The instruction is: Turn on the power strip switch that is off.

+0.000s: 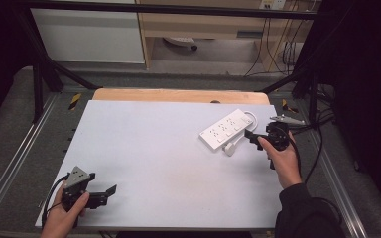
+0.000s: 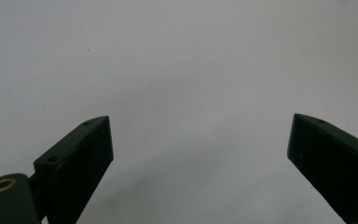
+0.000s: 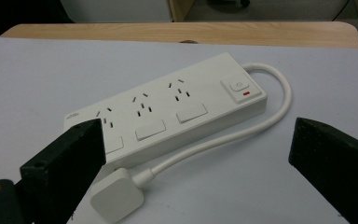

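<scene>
White tabletop (image 1: 154,163), grey floor (image 1: 10,129), wooden cabinet (image 1: 198,25)

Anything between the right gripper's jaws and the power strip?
Yes: right gripper view shows the white plug and its cord between the open right gripper and power strip.

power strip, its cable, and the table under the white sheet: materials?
Power strip: looks like hard white plastic, smooth, slight sheen, moulded sockets. Cable: likely flexible white PVC or rubber; it loops in a smooth bend. Table: light wood or wood-look laminate, grain faint; can't tell which.
</scene>
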Demonstrator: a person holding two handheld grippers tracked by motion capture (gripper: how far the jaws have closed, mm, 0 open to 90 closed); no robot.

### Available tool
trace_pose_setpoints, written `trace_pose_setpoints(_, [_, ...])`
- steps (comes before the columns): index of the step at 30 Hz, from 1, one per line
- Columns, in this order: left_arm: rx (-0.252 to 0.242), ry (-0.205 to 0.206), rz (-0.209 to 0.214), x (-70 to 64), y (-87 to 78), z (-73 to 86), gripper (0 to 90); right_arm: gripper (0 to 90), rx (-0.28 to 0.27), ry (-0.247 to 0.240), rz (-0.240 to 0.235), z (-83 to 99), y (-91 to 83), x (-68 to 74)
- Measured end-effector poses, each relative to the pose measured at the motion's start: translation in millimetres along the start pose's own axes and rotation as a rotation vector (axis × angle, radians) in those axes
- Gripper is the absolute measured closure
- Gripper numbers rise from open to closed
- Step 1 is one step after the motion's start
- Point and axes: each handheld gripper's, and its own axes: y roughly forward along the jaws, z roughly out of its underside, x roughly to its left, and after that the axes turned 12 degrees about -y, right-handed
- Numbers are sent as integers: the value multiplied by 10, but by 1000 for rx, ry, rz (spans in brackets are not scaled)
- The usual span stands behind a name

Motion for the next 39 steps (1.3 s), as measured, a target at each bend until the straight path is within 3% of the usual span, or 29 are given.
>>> trace_pose_setpoints(10, [0, 3, 0, 0, -3, -1, 68, 41, -30, -30, -5, -9, -194, 34])
trace_pose_setpoints(17, [-3, 3, 0, -4, -6, 0, 68, 36, -67, -62, -17, 73, -418, 85])
trace_pose_setpoints(30, [-3, 7, -2, -12, -12, -1, 68, 45, -82, -81, -27, 534, -802, 211])
trace_pose_setpoints(39, [2, 8, -4, -11, -9, 1, 68, 42, -117, -129, -12, 819, -882, 337])
